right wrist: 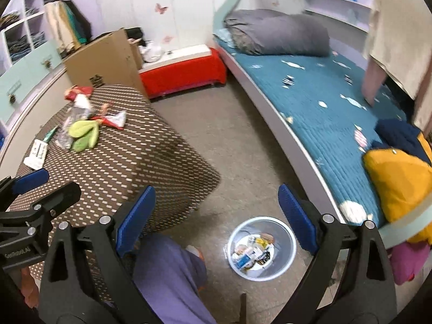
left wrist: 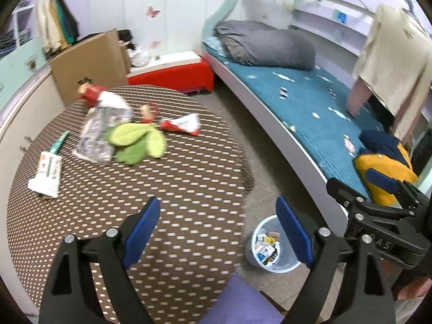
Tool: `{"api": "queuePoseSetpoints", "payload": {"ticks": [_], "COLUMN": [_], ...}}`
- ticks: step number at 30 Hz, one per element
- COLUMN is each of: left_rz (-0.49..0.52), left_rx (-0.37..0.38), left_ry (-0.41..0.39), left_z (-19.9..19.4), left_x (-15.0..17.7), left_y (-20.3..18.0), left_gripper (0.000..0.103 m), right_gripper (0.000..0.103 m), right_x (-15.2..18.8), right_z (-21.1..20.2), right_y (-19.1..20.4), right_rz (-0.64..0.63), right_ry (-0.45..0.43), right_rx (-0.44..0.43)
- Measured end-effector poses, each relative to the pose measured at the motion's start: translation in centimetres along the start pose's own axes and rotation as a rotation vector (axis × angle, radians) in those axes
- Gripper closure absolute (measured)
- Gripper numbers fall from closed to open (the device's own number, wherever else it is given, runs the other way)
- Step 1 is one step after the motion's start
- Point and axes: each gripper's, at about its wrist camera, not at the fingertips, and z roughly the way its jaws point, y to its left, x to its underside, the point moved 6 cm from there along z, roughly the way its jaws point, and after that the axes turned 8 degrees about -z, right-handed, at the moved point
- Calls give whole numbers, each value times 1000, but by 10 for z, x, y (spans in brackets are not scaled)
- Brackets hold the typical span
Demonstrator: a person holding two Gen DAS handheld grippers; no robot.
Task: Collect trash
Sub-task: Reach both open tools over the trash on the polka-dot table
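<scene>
A round table with a brown dotted cloth (left wrist: pixel 167 189) (right wrist: pixel 129 162) carries litter at its far side: a crumpled clear wrapper (left wrist: pixel 100 132) (right wrist: pixel 71 124), a red-and-white wrapper (left wrist: pixel 181 125) (right wrist: pixel 114 120), a red packet (left wrist: pixel 90 93) (right wrist: pixel 77 91), a white toothpaste-like tube (left wrist: pixel 47 171) (right wrist: pixel 36 154) and a green leaf-shaped cloth (left wrist: pixel 135 141) (right wrist: pixel 83 133). A white bin (left wrist: pixel 272 243) (right wrist: pixel 262 248) with several scraps stands on the floor. My left gripper (left wrist: pixel 218 229) is open and empty above the table's near edge. My right gripper (right wrist: pixel 216 218) is open and empty above the floor, beside the bin.
A bed with a teal cover (left wrist: pixel 310 108) (right wrist: pixel 324 102), a grey pillow (left wrist: pixel 270 46) and a yellow bag (right wrist: pixel 399 178) lies on the right. A red box (left wrist: pixel 172 77) (right wrist: pixel 183 77) and a cardboard sheet (left wrist: pixel 89 64) stand beyond the table. A purple-clad knee (right wrist: pixel 172 278) is below.
</scene>
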Motion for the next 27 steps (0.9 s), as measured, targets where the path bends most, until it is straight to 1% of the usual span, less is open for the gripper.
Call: {"api": "queuePoseSetpoints", "payload": {"ticks": [9,15,22,27], "left_rz": [-112,-201,-317,-376], "left_rx": [-92,-151,-225,-242], "left_ry": [-8,5,31,56], "left_z": [-3,3,20,41], "left_x": [-7,-13,-23,-34], "left_y": [75,136,212,252], "left_gripper": [17,16,16,16], "right_gripper": [12,12,12,12], "right_x": [-25,-38,-56,-73], "right_z": [16,35,59,80], "right_y": [64,102,138,161], "right_rz": [-107,-159,-223,-258], "right_ry": [-4,14,33,40], "right_rx": [-74,-111,-138,-159]}}
